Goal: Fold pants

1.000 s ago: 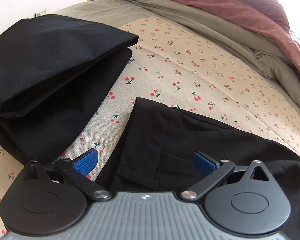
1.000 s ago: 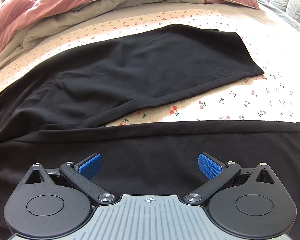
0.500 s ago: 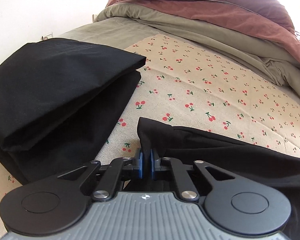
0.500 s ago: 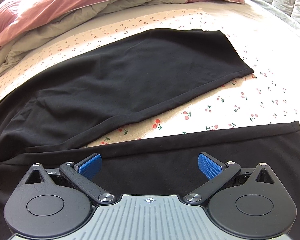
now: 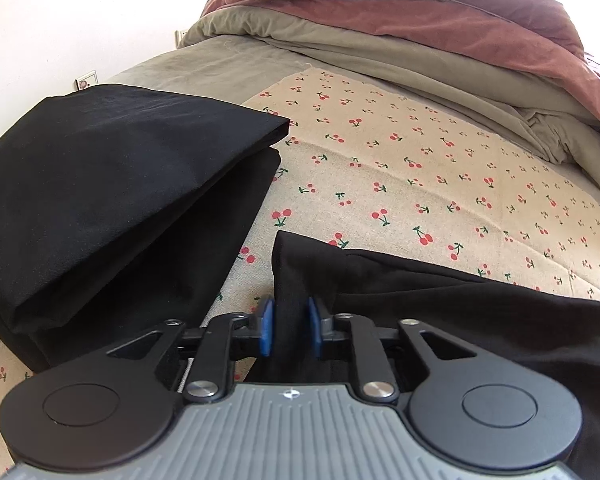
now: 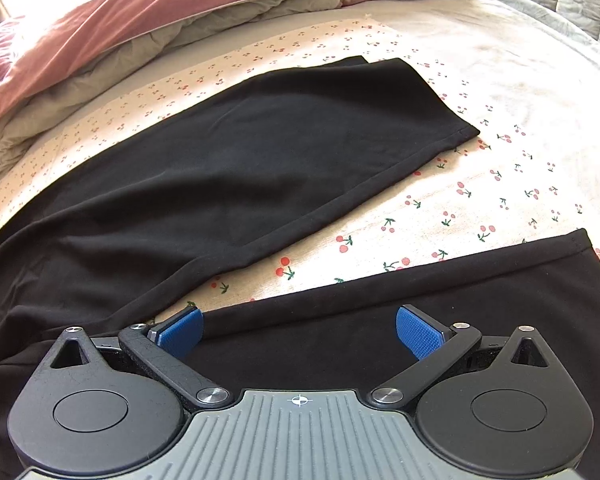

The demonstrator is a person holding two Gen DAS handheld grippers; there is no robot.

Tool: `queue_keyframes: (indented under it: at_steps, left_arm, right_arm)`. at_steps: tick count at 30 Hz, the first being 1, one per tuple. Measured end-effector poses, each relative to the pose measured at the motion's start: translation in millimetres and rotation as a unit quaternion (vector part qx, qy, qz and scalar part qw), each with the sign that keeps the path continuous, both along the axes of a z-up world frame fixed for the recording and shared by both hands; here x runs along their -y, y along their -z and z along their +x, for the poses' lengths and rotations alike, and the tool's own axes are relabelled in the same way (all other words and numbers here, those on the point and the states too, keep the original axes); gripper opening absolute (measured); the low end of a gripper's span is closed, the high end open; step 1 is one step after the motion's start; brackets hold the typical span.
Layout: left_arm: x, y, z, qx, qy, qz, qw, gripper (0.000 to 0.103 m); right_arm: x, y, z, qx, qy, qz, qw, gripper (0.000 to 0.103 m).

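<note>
The left gripper (image 5: pixel 290 326) has its fingers (image 5: pixel 266 330) narrow around a bunched corner of the black pants (image 5: pixel 440 292), jaws having just been opening a little with the cloth between them, probably to lift that end for the fold. Left of those fingers sits a folded black pile (image 5: pixel 112 200) on the cherry-print bed (image 5: pixel 400 168). The right gripper (image 6: pixel 300 336) hovers with fingers (image 6: pixel 418 334) wide over the near leg (image 6: pixel 440 300), empty; beyond them the far leg (image 6: pixel 260 160) lies flat and smooth.
</note>
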State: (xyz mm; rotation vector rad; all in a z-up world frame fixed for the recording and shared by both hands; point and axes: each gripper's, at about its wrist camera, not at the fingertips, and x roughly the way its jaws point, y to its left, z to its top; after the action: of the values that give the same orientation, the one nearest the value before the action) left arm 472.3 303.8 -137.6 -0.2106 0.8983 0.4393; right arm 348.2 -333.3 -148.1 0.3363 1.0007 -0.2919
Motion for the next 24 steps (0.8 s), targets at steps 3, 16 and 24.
queue_keyframes:
  at_steps: [3, 16, 24]
  left_arm:
    - [0, -15, -9, 0.026, -0.001, 0.007, 0.9996, 0.07]
    - [100, -4, 44, 0.009, 0.231, 0.118, 0.9657, 0.095]
    - [115, 31, 64, 0.0, 0.254, 0.085, 0.9635, 0.014]
  right_arm:
    - [1, -1, 1, 0.001, -0.001, 0.0, 1.0, 0.103]
    - [9, 0, 6, 0.001, 0.01, 0.001, 1.0, 0.103]
    - [50, -8, 34, 0.026, 0.049, 0.025, 0.998, 0.103]
